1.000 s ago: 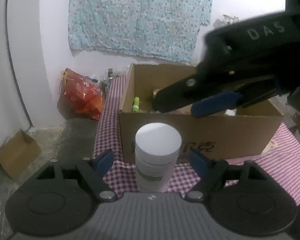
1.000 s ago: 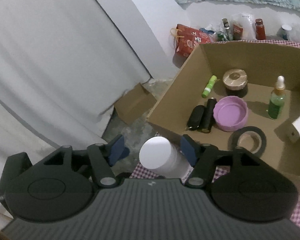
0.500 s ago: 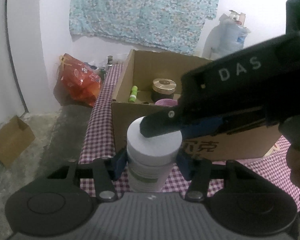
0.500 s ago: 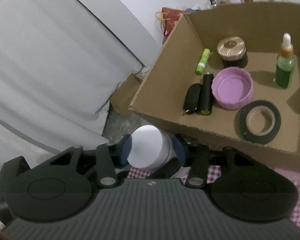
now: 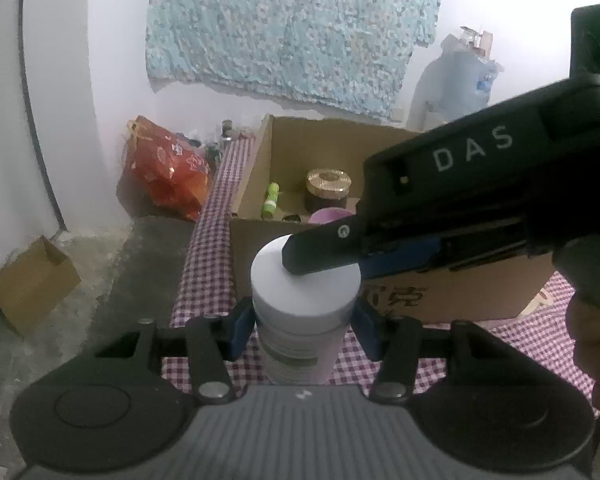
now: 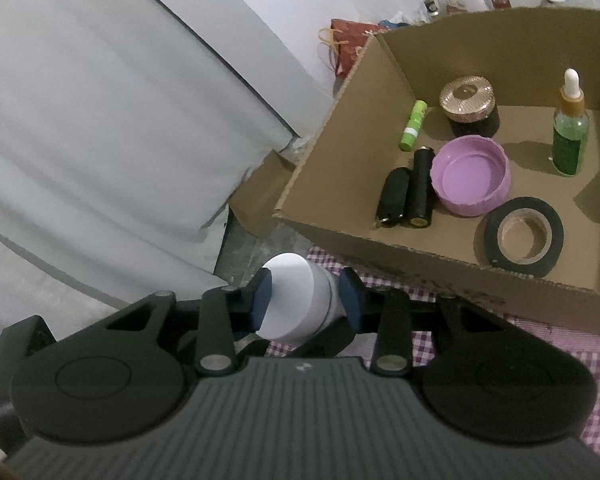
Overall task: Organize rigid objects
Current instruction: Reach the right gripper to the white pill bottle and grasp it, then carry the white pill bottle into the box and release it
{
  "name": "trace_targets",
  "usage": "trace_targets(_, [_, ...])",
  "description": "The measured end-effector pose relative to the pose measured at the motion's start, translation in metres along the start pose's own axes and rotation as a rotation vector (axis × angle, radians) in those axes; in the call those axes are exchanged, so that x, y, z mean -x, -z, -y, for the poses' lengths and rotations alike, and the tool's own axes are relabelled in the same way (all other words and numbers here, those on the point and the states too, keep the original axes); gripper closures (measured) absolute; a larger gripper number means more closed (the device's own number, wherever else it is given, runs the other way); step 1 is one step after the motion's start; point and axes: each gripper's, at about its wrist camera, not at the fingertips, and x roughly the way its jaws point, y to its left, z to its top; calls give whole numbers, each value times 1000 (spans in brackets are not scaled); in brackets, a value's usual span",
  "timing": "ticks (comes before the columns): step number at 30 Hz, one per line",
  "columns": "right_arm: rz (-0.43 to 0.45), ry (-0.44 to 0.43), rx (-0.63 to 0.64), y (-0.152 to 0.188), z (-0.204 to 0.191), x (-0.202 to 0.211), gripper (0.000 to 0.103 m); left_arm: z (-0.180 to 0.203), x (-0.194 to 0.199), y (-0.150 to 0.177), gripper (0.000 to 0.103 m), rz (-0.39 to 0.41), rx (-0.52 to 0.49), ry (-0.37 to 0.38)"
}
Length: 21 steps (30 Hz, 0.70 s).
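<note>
A white lidded bottle (image 5: 302, 308) stands upright on the checked tablecloth (image 5: 204, 264) in front of a cardboard box (image 5: 452, 300). My left gripper (image 5: 302, 330) is shut on the bottle's body just below the lid. My right gripper (image 6: 305, 300) is shut on the bottle's lid (image 6: 290, 296) from above; it shows in the left wrist view as a black arm (image 5: 440, 216) lying across the lid. The box (image 6: 340, 128) holds a purple cap (image 6: 470, 176), a tape roll (image 6: 522, 236), a green dropper bottle (image 6: 570, 136), a gold-lidded jar (image 6: 468, 100), a green tube and two black cylinders.
A red bag (image 5: 164, 168) and small jars stand by the wall beyond the table's far end. A small carton (image 5: 32, 280) lies on the floor at the left. A grey curtain (image 6: 120, 120) hangs left of the table.
Both grippers closed in from open onto the white bottle: the left onto its body, the right, coming over from the box side, onto its lid.
</note>
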Motion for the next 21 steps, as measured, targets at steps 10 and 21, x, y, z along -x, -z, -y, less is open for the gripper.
trace_targets(10, [58,-45,67,4,-31,32,66,5,44,-10,49,92,-14,-33])
trace_targets(21, [215,-62,183,-26,-70,101,64,29,80,-71,49,234,-81,12])
